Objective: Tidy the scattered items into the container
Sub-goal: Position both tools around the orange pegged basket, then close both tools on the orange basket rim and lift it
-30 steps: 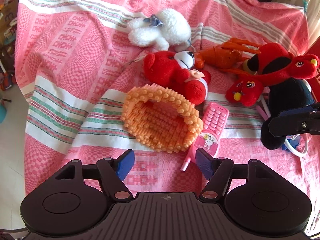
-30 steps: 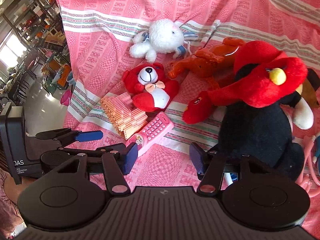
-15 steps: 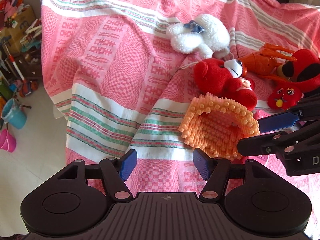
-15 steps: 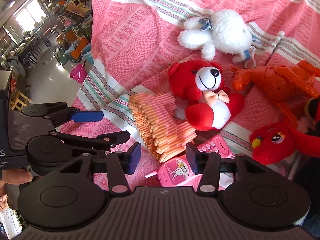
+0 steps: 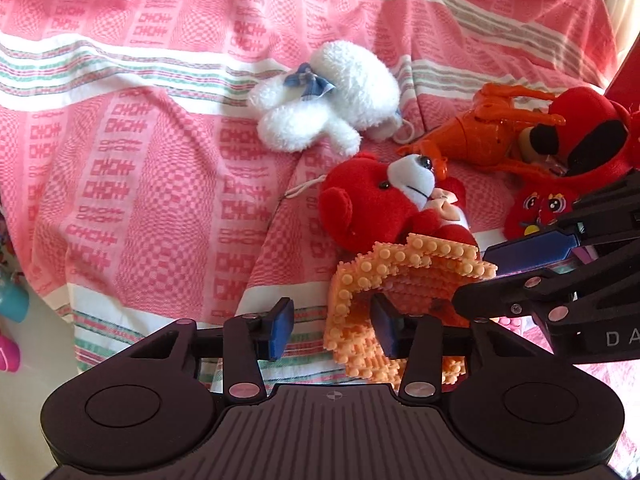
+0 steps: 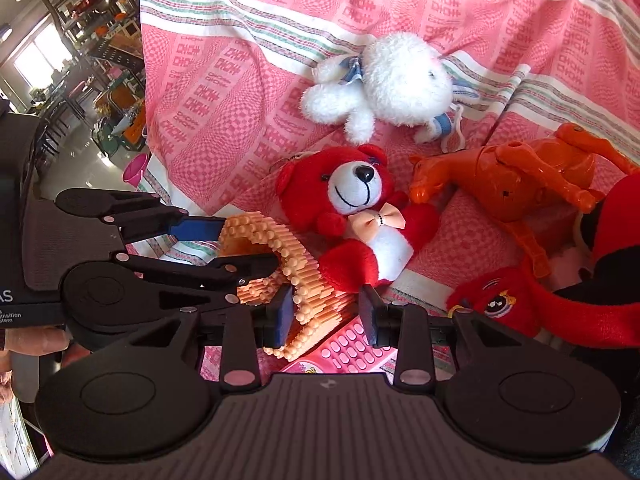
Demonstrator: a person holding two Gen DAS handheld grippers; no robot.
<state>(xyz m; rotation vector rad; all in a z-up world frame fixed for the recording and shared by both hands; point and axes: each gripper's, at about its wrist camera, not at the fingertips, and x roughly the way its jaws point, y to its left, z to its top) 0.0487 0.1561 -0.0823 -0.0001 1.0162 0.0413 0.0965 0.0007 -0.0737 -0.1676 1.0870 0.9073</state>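
Orange studded basket (image 5: 404, 276) lies tipped on the pink cloth (image 5: 152, 168), its mouth facing me, just in front of the red bear (image 6: 352, 216) and touching it.

Left gripper (image 5: 332, 326) straddles the basket's left wall: one blue pad outside, the other inside the mouth. Its jaws have just been closing; I see a gap on the outer side, so I log them as apart, not yet pressing.

Right gripper (image 6: 325, 316) straddles the opposite wall the same way. Its left pad sits close against the studs; its right pad stands clear above the pink toy phone (image 6: 344, 354). These jaws have also just been closing, still apart around the wall.

The phone lies beside the basket on the cloth. Behind the bear: white plush (image 6: 392, 84), then orange plastic horse (image 6: 516, 176) to its right. A red and black plush (image 5: 580, 140) lies at the far right, beside the horse.

A hand (image 6: 36, 340) shows at the left edge of the right view, under the left gripper's body.
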